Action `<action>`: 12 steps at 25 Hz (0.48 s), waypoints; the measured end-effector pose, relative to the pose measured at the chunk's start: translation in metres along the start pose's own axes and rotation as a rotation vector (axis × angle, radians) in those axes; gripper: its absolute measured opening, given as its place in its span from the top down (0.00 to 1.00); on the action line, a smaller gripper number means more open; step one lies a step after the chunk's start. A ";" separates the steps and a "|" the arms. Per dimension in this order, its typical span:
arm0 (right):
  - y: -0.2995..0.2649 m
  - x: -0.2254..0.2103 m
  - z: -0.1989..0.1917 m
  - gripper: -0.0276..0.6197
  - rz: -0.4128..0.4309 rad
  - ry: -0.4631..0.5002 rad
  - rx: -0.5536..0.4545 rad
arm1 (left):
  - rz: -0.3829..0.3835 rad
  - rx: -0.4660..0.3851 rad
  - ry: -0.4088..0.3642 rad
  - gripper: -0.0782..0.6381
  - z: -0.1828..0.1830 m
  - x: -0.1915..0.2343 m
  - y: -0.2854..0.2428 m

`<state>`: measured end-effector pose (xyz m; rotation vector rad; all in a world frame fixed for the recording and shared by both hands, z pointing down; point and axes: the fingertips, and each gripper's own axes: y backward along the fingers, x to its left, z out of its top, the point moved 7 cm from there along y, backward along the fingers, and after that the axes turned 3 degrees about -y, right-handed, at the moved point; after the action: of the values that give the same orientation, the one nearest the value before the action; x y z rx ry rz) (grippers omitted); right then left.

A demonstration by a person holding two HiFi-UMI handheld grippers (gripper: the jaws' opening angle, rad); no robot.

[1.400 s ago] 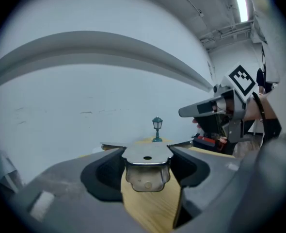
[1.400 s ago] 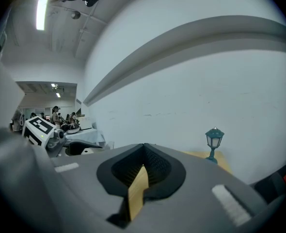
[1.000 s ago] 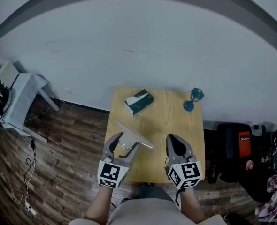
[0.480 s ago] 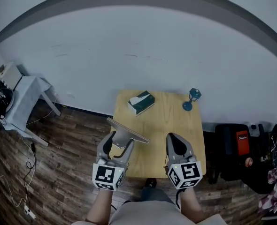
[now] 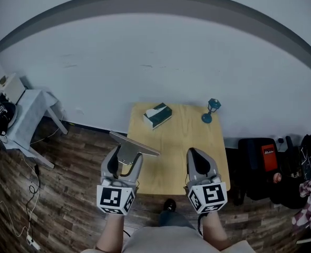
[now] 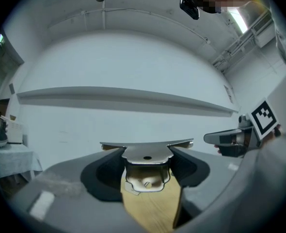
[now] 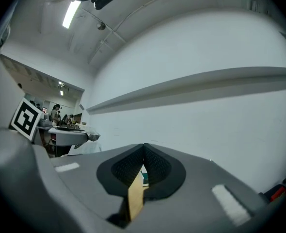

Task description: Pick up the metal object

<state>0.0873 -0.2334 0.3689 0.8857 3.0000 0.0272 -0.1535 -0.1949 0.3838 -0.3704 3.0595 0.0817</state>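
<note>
Over the table (image 5: 190,141) edge at 8 o'clock, the left gripper (image 5: 123,161) is squeezing the metal object (image 5: 134,144), and it is up off the wood. Hold it tight and level so the flat bar does not tip. At 5 o'clock, the right gripper (image 5: 198,161) is closed with nothing inside.

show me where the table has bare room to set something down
The wooden table is bare across its middle, from the tissue box and blue object at the far corners to the near edge. Crowded at the left edge, where the left hand-held gripper holds the metal object.
</note>
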 end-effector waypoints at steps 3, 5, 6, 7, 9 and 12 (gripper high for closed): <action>0.010 0.005 0.005 0.95 -0.006 0.010 -0.011 | 0.018 -0.021 0.010 0.47 0.006 0.001 0.012; 0.017 0.009 0.009 0.95 -0.011 0.016 -0.019 | 0.031 -0.035 0.015 0.47 0.011 0.003 0.021; 0.019 0.011 0.010 0.95 -0.013 0.019 -0.023 | 0.036 -0.042 0.016 0.47 0.013 0.003 0.024; 0.022 0.013 0.012 0.95 -0.015 0.021 -0.027 | 0.041 -0.048 0.015 0.47 0.015 0.004 0.028; 0.028 0.016 0.015 0.95 -0.018 0.025 -0.035 | 0.050 -0.059 0.013 0.47 0.019 0.005 0.036; 0.036 0.021 0.019 0.95 -0.022 0.028 -0.047 | 0.065 -0.076 0.014 0.47 0.025 0.007 0.046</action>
<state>0.0897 -0.1917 0.3509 0.8546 3.0215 0.1098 -0.1703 -0.1501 0.3608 -0.2760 3.0888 0.1994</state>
